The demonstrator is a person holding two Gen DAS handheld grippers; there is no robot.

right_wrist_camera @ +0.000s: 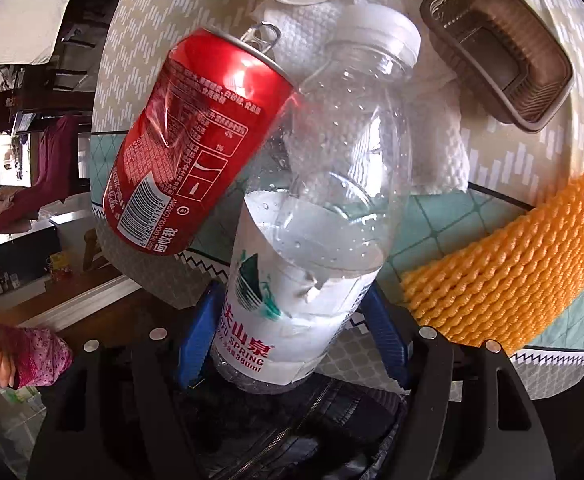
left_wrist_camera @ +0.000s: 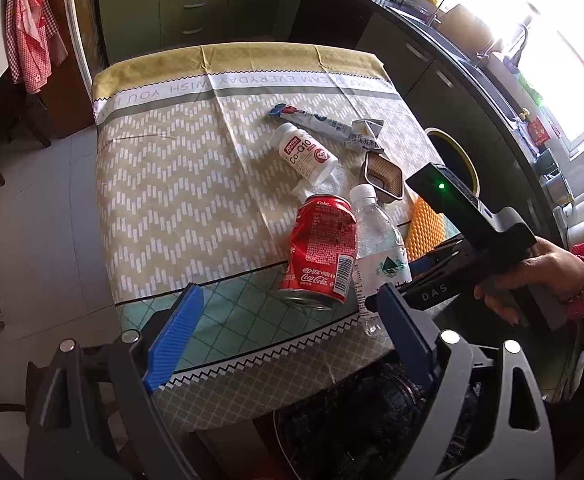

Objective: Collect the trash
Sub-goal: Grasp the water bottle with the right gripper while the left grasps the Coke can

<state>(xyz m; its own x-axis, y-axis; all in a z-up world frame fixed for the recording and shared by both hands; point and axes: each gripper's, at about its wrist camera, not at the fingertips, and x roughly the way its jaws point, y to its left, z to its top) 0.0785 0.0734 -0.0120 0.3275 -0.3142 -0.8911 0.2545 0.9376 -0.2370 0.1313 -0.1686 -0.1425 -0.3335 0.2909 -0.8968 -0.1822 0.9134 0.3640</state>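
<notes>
A red Coca-Cola can lies on the patterned tablecloth beside a clear water bottle. In the right wrist view the bottle sits between my right gripper's blue fingers, which close on its base; the can leans against it. My left gripper is open and empty above the table's near edge, just short of the can. A white Co-Q10 pill bottle, a crushed carton, a tube wrapper, a brown plastic tray and white tissue lie further back.
An orange foam net lies at the right of the bottle. A round bin stands right of the table by dark counters. Green cabinets are behind. A dark jacket lies below the table's near edge.
</notes>
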